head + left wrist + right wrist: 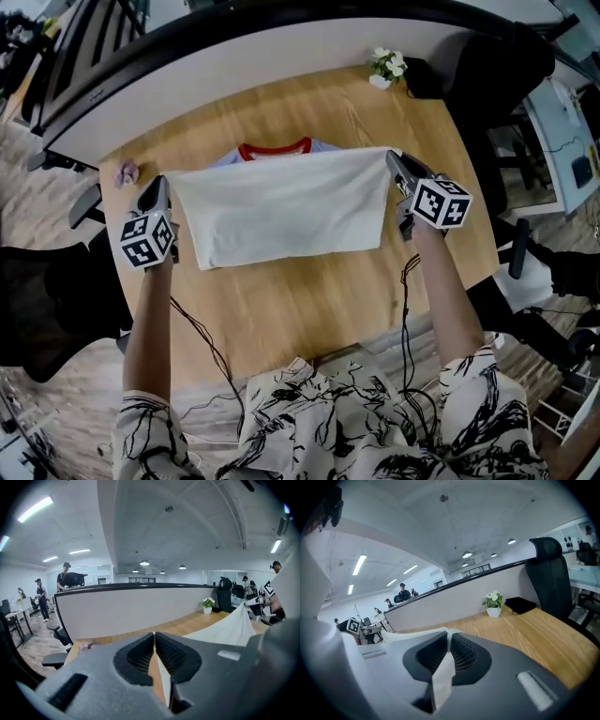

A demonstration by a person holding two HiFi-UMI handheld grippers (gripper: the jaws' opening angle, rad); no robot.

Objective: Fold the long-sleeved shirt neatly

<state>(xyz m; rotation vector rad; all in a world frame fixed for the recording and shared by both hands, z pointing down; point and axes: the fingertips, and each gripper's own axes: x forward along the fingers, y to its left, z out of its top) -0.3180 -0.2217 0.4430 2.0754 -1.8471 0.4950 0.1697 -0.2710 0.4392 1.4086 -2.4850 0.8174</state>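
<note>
The long-sleeved shirt (281, 206) is found on the wooden counter (309, 309). Its white body is doubled up towards the red collar (274, 150), and the raised edge is stretched between the two tongs, clear of the counter. The left tongs (161, 185) are pressed together on one corner of that edge, and a thin strip of white cloth is seen pinched between their ribbed pads (140, 654). The right tongs (394, 159) are likewise closed on the opposite corner, with a fold of cloth caught between their pads (461, 654). The sleeves are not made out in any view.

Risks noted:
- Only a narrow margin of fabric is held at each corner. If tension across the edge is increased, a corner is judged likely to slip free and the fold to collapse.
- The raised edge is seen slightly lower at the left than at the right. If it is laid down so, a skewed fold is to be expected.
- If the edge is carried past the collar, the neckline is liable to be covered unevenly.
- The lower layer may be dragged and wrinkled if the cloth is pulled along the counter.
- The potted plant (386, 67) and a small pink object (126, 172) are placed near the far corners and could be brushed by an overreach.
</note>
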